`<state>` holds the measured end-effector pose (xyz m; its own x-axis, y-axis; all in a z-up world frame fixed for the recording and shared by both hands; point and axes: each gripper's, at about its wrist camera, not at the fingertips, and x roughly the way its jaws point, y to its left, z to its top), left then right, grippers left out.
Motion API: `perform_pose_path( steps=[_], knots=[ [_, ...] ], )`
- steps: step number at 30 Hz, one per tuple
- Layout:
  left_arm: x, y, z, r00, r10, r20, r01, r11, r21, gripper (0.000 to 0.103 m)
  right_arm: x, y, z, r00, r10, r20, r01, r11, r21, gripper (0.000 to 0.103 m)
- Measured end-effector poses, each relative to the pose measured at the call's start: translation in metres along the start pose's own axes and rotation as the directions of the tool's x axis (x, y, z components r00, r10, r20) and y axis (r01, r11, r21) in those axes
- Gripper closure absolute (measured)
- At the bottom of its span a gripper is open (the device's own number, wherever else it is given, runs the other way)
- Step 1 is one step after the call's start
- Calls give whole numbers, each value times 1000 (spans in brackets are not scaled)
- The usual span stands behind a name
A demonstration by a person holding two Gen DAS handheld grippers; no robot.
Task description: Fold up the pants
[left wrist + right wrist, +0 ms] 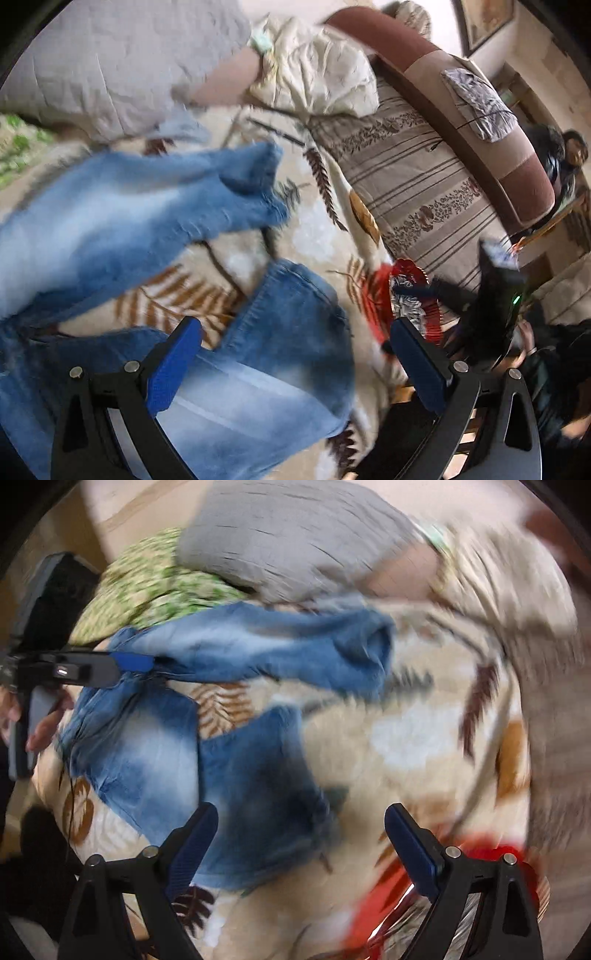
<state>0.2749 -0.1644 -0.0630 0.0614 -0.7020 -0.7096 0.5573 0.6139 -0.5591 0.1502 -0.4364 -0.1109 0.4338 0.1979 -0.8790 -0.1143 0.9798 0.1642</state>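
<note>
Faded blue jeans [122,221] lie spread on a beige leaf-print blanket [317,240], both legs apart. In the left wrist view my left gripper [295,339] is open above one jeans leg [280,350], nothing between its blue pads. In the right wrist view my right gripper [301,823] is open above the darker leg end [258,797]. The left gripper [129,662] also shows there from the side, at the jeans' waist edge; its jaws look close together there. The right gripper's body [498,295] appears at the right of the left wrist view. Both views are motion-blurred.
A grey pillow [295,542] and a green patterned cloth [147,587] lie at the far side. A striped sofa cushion with brown arm [424,177] stands to the right. A red and white cloth [406,299] lies at the blanket edge. A person sits far right [569,155].
</note>
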Motion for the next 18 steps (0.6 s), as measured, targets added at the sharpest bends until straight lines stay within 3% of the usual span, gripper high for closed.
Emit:
perform_pose_path(
  steps=[5,8,12,18],
  knots=[
    [42,5,14,987,-97,-126,87,993,-83,2,4,-8,-28,997,52,53,-63,968,244,10],
    [65,6,19,978,-94,-186,76,992,-98,2,2,-2,-39,993,43,108,-77,936,344,10],
    [88,0,27,960,-103,-261,89,994,-63,2,8,6,-57,980,6,199,-108,855,508,10],
    [119,8,38,937,-60,-345,55,998,-24,2,28,0,-77,966,-60,252,-127,737,664,14]
  ],
)
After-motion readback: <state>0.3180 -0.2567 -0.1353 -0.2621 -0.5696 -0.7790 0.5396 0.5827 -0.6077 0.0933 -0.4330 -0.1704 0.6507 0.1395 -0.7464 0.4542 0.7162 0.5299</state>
